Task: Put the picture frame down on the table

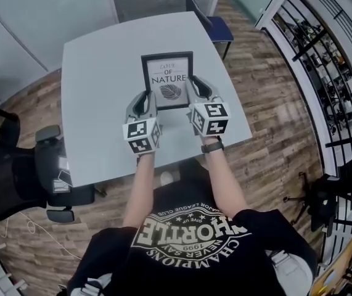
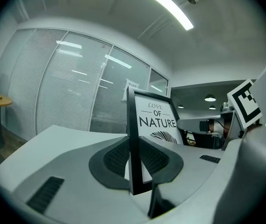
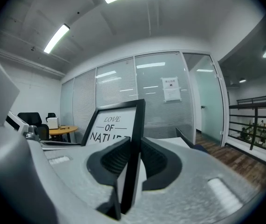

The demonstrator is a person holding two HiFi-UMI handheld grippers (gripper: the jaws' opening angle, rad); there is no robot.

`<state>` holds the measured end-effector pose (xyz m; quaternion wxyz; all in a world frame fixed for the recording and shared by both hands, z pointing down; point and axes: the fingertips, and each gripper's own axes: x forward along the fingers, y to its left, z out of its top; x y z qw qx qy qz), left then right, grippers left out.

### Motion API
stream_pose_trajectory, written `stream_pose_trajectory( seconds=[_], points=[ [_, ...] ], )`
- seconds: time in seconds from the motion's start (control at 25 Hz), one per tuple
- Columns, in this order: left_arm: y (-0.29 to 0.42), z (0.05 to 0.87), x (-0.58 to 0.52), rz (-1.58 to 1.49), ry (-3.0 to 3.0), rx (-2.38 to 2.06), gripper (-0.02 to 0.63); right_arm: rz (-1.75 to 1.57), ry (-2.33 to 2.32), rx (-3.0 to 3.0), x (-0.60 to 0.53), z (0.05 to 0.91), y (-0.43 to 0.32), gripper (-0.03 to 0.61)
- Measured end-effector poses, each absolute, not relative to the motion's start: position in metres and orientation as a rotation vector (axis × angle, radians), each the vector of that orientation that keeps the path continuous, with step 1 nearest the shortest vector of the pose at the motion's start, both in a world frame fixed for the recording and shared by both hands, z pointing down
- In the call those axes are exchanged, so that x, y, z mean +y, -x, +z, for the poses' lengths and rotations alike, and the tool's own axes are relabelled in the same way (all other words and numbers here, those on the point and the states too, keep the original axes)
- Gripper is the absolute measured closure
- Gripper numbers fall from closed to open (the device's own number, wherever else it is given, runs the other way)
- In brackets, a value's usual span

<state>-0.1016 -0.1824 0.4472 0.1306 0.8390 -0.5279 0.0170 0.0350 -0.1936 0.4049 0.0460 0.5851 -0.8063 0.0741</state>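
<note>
The picture frame (image 1: 167, 81) is held over the middle of the table (image 1: 95, 110), pinched at both side edges near the lower corners. The left gripper (image 1: 143, 103) is closed on the left edge and the right gripper (image 1: 199, 92) on the right edge, w/ the black moulding seen clamped between the ribbed pads (image 2: 117, 156) in each gripper view. Whether the bottom edge is touching the tabletop can't be made out, as no view shows the underside. Task is judged approx. half done at best: the frame is over the table but not yet put down, and neither grip is let go. Left to do, prob.: frame to be lowered or laid, then both sets of jaws opened and drawn clear. Frame is in portrait format. Its long axis is seen running up and away from the person (image 1: 188, 239), i.e. near upright, perhaps tipped back a little. The printed face ("OF NATURE") is turned toward the person, w/ the top edge farthest away.
</note>
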Motion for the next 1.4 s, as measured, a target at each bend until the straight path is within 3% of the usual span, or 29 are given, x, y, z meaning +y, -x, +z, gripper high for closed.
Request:
stream_pose_trajectory(
  seconds=[0.6,1.4],
  points=[
    [0.131,0.501,-0.291,0.180,-2.291,-1.561,0.546,0.419,-1.620,-2.404,-0.322,0.469,-0.004,0.514],
    [0.125,0.636,-0.341,0.422,-2.049,-1.377,0.545,0.795,-1.403,-2.169,-0.388,0.627,-0.005,0.514]
  ],
)
